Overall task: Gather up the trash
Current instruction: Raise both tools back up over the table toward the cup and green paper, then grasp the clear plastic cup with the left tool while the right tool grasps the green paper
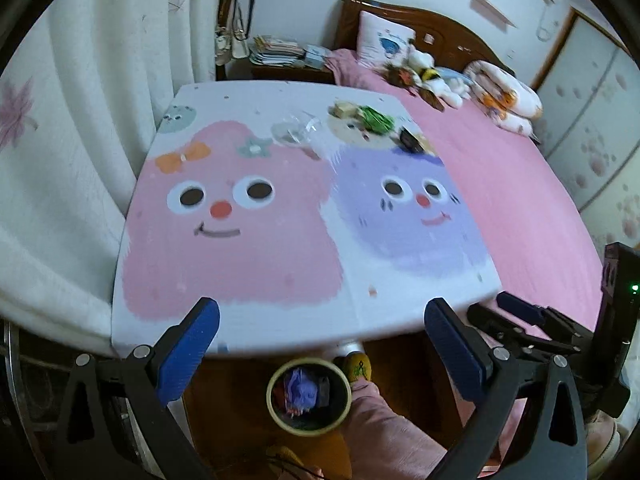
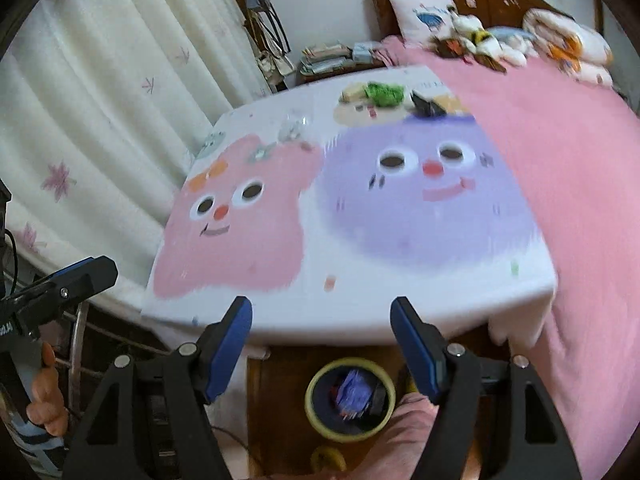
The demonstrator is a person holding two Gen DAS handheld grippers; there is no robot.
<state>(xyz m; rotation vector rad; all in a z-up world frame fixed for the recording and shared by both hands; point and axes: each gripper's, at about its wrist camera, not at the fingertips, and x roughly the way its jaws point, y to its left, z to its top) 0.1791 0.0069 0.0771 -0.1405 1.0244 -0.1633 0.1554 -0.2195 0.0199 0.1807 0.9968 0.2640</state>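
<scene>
A: Blue pads on both tools. The left gripper [image 1: 322, 338] has its jaws spread wide with nothing between them, just the table [image 1: 248, 308] edge behind and the bin [image 1: 309, 396] lower down

B: And the right gripper [image 2: 322, 338]?

A: Same there: jaws well apart, empty. From the left wrist view it also shows at the lower right, beside the bed [image 1: 520, 184]

B: Where does the trash sit?

A: At the table's far end. A clear wrapper [image 1: 296, 128] lies near the middle of that end, a green wrapper [image 1: 374, 118] to its right with a yellowish piece [image 1: 344, 110] touching it, and a dark packet [image 1: 412, 140] close to the edge by the bed

B: Anything in the bin?

A: Yes. It stands on the wooden floor [image 2: 280, 392] below the near edge of the table, yellow-rimmed, with something purple [image 2: 352, 392] and darker bits inside; too blurred to tell what they are

B: Does the person show?

A: A hand [image 2: 44, 396] grips the left tool's handle at the lower left of the right wrist view, and a pink-clad leg [image 1: 384, 432] is beside the bin
</scene>
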